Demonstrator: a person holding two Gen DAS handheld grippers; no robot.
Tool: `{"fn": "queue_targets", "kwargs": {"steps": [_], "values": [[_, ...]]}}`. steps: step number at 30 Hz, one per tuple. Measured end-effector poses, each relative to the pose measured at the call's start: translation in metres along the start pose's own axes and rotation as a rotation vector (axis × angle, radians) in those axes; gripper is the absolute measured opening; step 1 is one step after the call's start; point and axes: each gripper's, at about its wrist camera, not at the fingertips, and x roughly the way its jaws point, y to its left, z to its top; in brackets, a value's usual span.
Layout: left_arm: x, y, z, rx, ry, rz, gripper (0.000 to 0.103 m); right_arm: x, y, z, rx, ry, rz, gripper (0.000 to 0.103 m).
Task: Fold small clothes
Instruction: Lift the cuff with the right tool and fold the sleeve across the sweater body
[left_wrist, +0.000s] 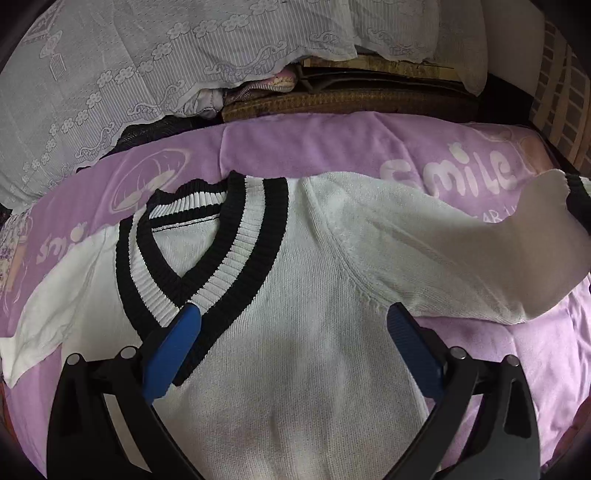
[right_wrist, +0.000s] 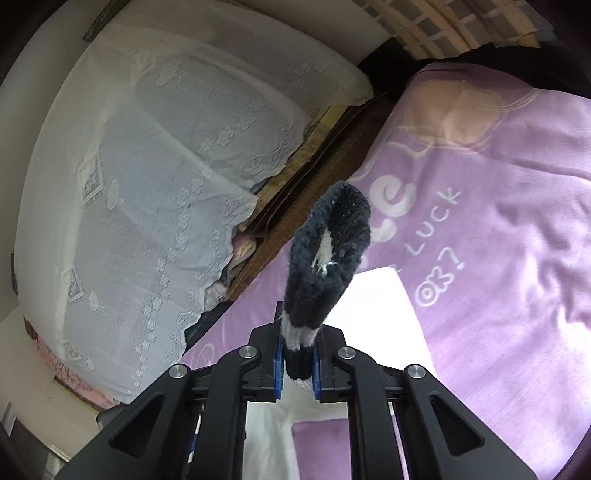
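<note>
While right gripper (right_wrist: 298, 363) pinches cuff (right_wrist: 328, 254), sleeve hidden

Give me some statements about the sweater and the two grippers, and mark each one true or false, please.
1. The right gripper is shut on the sleeve cuff. True.
2. The left gripper is shut on the collar. False: it is open above the sweater, holding nothing.
3. The sweater lies on a green blanket. False: the blanket is purple.
4. The collar is V-shaped with black and white stripes. True.
5. The right sleeve is lifted off the blanket. True.
</note>
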Motion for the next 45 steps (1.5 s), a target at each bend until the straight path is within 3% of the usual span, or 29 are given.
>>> {"fn": "queue_targets", "kwargs": {"steps": [4,15,23,30,43,44,45], "values": [[0.005,0.01,0.0,-0.043,0.029,-0.005,0.098,0.005,0.031,-0.018,-0.058,0.058,0.06,0.012],[0.002,0.04,0.005,-0.104,0.019,-0.007,0.099,0.007,0.103,-0.068,-0.207,0.164,0.167,0.012],[0.0,0.068,0.011,-0.125,0.001,-0.001,0.099,0.033,0.139,-0.098,-0.268,0.229,0.144,0.012],[-0.003,0.116,0.02,-0.18,-0.031,0.055,0.099,0.07,0.179,-0.121,-0.302,0.276,0.145,0.015],[0.034,0.213,-0.001,-0.325,0.032,0.121,0.099,0.138,0.233,-0.194,-0.393,0.38,0.123,0.015],[0.038,0.218,-0.004,-0.327,0.038,0.135,0.099,0.143,0.234,-0.201,-0.406,0.387,0.112,0.022],[0.041,0.224,-0.008,-0.332,0.045,0.154,0.099,0.147,0.235,-0.207,-0.421,0.394,0.098,0.04]]}}
